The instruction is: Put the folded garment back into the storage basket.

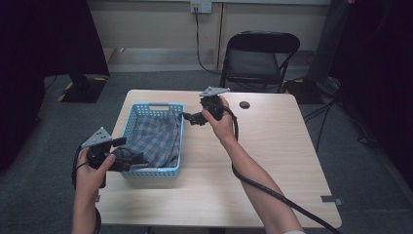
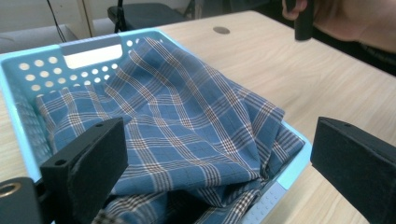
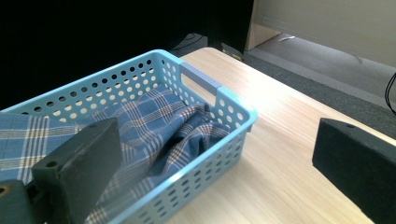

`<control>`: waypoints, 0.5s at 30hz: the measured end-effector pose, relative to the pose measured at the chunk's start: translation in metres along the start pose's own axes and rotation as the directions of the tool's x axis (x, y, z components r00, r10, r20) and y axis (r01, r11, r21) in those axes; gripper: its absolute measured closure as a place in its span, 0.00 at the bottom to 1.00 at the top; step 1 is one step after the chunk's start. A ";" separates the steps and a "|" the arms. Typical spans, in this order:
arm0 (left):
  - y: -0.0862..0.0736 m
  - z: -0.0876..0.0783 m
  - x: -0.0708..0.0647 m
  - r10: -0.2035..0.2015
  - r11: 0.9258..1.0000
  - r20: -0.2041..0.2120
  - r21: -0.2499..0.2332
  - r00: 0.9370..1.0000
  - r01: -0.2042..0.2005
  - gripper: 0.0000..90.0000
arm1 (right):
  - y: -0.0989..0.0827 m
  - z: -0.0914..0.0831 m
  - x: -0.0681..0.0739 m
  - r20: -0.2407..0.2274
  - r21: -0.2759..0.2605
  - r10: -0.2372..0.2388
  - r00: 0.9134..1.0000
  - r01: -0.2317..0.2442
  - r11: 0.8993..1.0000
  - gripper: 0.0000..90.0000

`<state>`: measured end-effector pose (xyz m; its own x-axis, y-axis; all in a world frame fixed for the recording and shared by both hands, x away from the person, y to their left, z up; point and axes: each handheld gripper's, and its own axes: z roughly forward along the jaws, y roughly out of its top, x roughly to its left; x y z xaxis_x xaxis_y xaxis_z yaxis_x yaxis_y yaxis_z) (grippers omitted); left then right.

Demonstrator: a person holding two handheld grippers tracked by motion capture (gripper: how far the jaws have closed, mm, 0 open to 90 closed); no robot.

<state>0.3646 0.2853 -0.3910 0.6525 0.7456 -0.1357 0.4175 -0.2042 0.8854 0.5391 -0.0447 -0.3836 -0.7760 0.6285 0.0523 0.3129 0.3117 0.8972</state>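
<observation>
A light blue perforated basket stands on the left half of the table and holds a crumpled blue plaid cloth. My left gripper hovers at the basket's near left corner, open, its jaws spread wide over the cloth and the basket's rim. My right gripper is held just off the basket's far right corner, above the table, also open with nothing between its jaws. In the right gripper view the basket and the cloth lie ahead to the left.
The light wooden table has a small black disc near its far edge. A black folding chair stands behind the table. Black cables trail from both grippers. The person's right hand appears in the left gripper view.
</observation>
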 end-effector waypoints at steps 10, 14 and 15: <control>0.003 0.010 -0.008 -0.020 1.000 0.044 -0.010 0.999 0.021 0.04 | -0.005 -0.021 -0.009 0.002 0.000 0.006 1.000 -0.006 1.000 0.01; 0.005 0.014 -0.011 -0.010 1.000 0.056 -0.002 0.998 0.010 0.04 | -0.007 -0.027 -0.011 0.011 0.000 0.000 1.000 0.000 1.000 0.01; 0.005 0.015 -0.012 -0.008 1.000 0.057 -0.003 0.998 0.008 0.04 | -0.007 -0.028 -0.011 0.015 0.000 -0.002 1.000 0.002 1.000 0.01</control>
<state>0.3684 0.2659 -0.3914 0.6844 0.7096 -0.1676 0.4210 -0.1968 0.8855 0.5301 -0.0743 -0.3780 -0.7683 0.6386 0.0440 0.3115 0.3129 0.8972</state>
